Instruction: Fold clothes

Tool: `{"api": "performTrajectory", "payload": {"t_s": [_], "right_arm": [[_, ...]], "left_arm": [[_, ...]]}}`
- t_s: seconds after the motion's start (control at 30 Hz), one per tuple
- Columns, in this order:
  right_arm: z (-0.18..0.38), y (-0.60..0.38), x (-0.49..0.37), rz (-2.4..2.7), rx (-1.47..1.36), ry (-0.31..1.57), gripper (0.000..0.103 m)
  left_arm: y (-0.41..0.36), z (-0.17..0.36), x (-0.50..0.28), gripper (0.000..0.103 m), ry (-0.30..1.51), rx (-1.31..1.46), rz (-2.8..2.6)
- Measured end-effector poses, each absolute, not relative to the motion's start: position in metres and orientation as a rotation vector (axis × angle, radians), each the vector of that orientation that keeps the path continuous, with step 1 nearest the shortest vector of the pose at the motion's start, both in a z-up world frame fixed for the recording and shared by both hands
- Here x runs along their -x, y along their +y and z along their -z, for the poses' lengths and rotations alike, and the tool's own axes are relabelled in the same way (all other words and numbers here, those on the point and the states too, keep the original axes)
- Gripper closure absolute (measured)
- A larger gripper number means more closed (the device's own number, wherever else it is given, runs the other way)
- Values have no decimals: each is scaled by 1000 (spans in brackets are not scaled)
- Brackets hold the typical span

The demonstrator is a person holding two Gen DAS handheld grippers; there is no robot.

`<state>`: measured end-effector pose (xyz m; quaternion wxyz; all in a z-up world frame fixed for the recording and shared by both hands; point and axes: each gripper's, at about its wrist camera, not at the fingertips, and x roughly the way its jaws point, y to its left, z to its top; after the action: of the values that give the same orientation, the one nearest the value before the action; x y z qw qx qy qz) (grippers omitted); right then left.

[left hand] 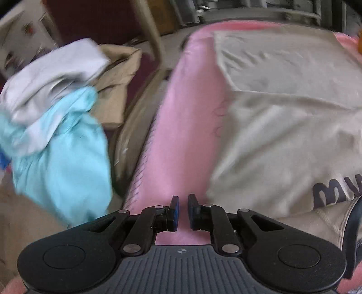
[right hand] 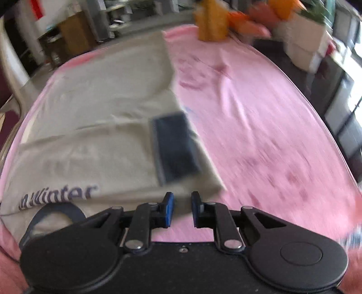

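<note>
A beige T-shirt (right hand: 95, 126) lies spread flat on a table covered with a pink cloth (right hand: 260, 135). The garment carries dark printed lettering (right hand: 61, 195) near its collar end; the dark collar band (right hand: 54, 211) shows at the near edge in the right wrist view. A dark rectangular patch (right hand: 175, 147) sits on the shirt close to its right-hand folded edge. What the patch is cannot be told through the blur.

The left gripper (left hand: 183, 211) hovers over the bare pink cloth (left hand: 181, 140), just beside the left edge of the T-shirt (left hand: 282, 108). Its jaws stand a narrow gap apart and pinch nothing.

The right gripper (right hand: 182, 209) sits at the near edge of the T-shirt, by the shirt's right-hand corner. Its jaws are also slightly parted, with only cloth visible between them, and nothing is gripped.

To the left of the table, a pile of clothes rests on a chair: a light blue garment (left hand: 61, 162), a white garment (left hand: 52, 74) on top of it, and a tan garment (left hand: 117, 90) behind. At the far end of the table stand blurred orange objects (right hand: 212, 20).
</note>
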<state>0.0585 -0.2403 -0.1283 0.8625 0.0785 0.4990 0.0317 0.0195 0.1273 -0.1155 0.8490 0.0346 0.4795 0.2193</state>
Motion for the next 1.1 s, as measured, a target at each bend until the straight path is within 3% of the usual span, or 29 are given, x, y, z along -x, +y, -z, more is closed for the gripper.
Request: {"api": "performTrajectory", "payload": {"t_s": [0.17,0.27,0.4,0.53,0.63,0.73,0.87,1.1], "right_arm": [[107,-255,-33,-162,-325,941,87],[109,-242,-33,-258,-375,978,87],[125,-226,-41,-267,-360,1052,87],[138,-223,-47,-241,-381,1107,87],[136,-214,-39,-358,-368,1148,86],[131,-213,-27,-423,-399,1150,85],[126,-227,-29,-387,-453,1079,86],[135,-198,-30,-416,-329,1161,89]], "left_arm": [[102,100,-2,93,933,-1,-226],[86,92,8,92,882,38,-77],[52,110,2,91,945,-58,42],[34,118,2,103,956,-158,84],[38,114,12,103,964,-121,121],[41,104,26,92,935,-72,134],[45,102,20,92,910,-41,99],[27,110,20,97,973,-142,144]]}}
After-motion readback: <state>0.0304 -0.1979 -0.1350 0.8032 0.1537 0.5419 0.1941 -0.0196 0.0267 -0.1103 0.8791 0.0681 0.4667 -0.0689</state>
